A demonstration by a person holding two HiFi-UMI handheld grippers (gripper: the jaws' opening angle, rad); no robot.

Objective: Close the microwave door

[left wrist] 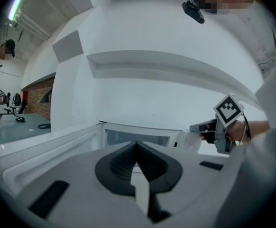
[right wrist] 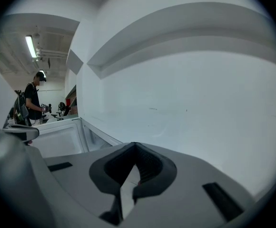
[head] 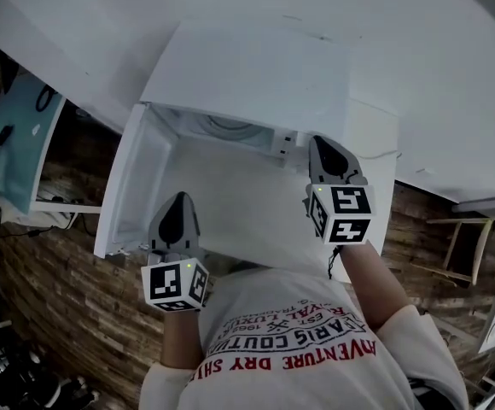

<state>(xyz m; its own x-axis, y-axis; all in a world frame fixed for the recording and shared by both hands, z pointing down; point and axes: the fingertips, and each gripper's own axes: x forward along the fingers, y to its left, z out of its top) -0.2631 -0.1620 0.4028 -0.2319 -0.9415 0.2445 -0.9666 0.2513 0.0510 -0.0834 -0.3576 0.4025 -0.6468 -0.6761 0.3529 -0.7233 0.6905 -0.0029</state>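
Observation:
A white microwave [head: 247,67] stands against a white wall, its door [head: 132,186] swung wide open to the left and the pale cavity [head: 230,186] exposed. My left gripper [head: 177,196] is shut and empty, just right of the door's free edge, in front of the opening. My right gripper [head: 320,142] is shut and empty, with its tip at the front right edge of the cavity. In the left gripper view, the left gripper [left wrist: 137,145] points at the cavity [left wrist: 135,137], with the door [left wrist: 47,146] to its left and the right gripper [left wrist: 197,127] at the right. The right gripper [right wrist: 135,145] faces the wall, with the door [right wrist: 62,139] on its left.
A teal-topped table [head: 17,143] with cables stands to the left. A wooden frame [head: 461,246] is at the right over brick-patterned flooring. A person [right wrist: 33,99] stands far off at the left. The white wall [right wrist: 185,94] is close ahead.

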